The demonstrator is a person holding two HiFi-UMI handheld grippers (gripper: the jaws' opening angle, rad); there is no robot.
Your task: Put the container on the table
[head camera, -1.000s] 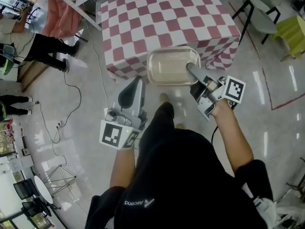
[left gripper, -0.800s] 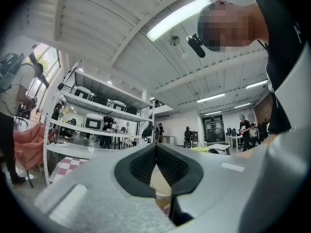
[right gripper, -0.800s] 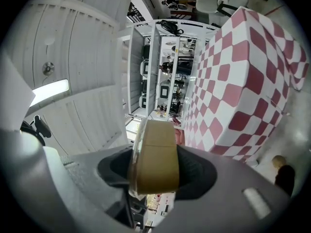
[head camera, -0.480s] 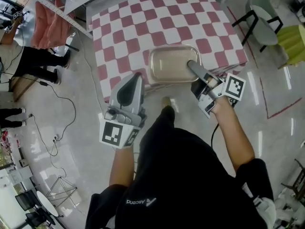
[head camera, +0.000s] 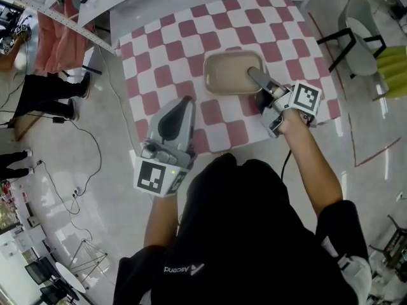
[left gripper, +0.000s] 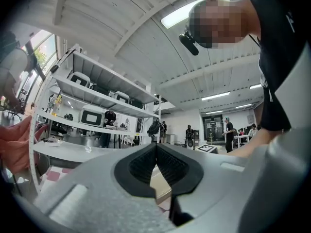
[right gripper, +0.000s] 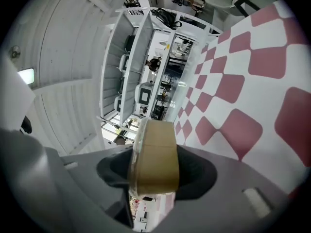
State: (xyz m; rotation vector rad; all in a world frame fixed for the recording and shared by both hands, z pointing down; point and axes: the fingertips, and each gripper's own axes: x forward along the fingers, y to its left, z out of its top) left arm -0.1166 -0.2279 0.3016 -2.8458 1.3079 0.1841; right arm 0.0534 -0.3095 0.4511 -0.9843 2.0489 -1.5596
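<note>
Your right hand-held gripper (head camera: 255, 76) is clamped on the container (head camera: 227, 72) by its right rim, over the checkered tabletop (head camera: 166, 51); can't tell if it touches down. Left hand-held gripper (head camera: 186, 100) is closed and empty. Likely remaining: lower, release.

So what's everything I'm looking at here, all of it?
container: one, beige, over the checked table, gripped at its near right corner.
table: one, red-and-white checked cloth, top centre.
chair: one, grey with black legs, upper right.
seat: one, yellow-green, right edge.
fabric: one, pink, upper left.
cable: one, dark, on the floor at left.
bystander: at least one, dark trousers, far left.
left gripper: one, grey, fingers shut, empty, at the table's front.
right gripper: one, grey, fingers shut on the container.
</note>
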